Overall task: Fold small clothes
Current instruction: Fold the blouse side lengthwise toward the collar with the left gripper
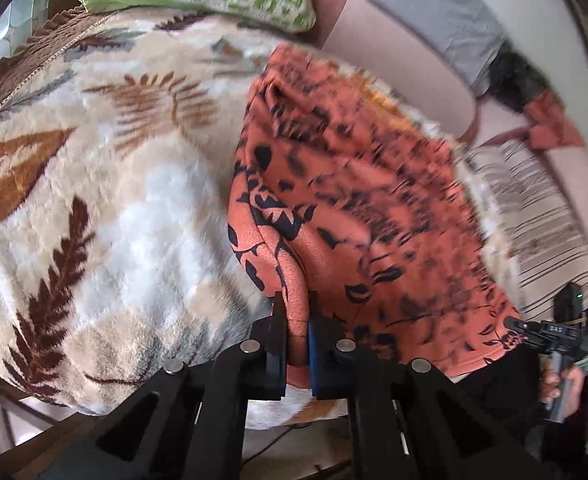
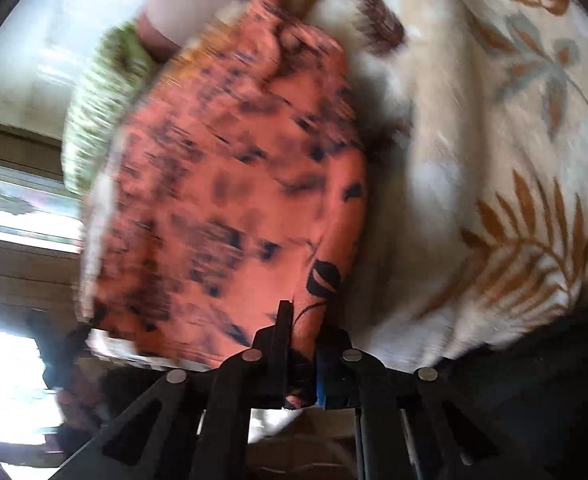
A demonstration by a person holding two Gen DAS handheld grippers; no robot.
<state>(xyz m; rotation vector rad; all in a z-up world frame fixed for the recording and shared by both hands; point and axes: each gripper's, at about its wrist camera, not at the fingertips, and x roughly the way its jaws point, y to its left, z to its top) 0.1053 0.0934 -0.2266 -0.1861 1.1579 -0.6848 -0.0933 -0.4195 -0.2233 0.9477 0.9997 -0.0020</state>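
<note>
At six o'clock in both views, each hand-held gripper, left [image 1: 297,320] and right [image 2: 304,328], pinches the orange garment [image 1: 366,200] by a thin edge fold above the blanket [image 1: 114,200], so you risk it slipping free if you tug unevenly.

The left gripper [image 1: 297,320] is matte black, its two flat fingers [image 1: 277,328] lined with blue pads and joined to angular linkage arms by round silver pins. The right gripper [image 2: 302,332] has the same black build, silver pins and a blue pad edge. Triangular cut-outs pierce the near arms of both.
</note>
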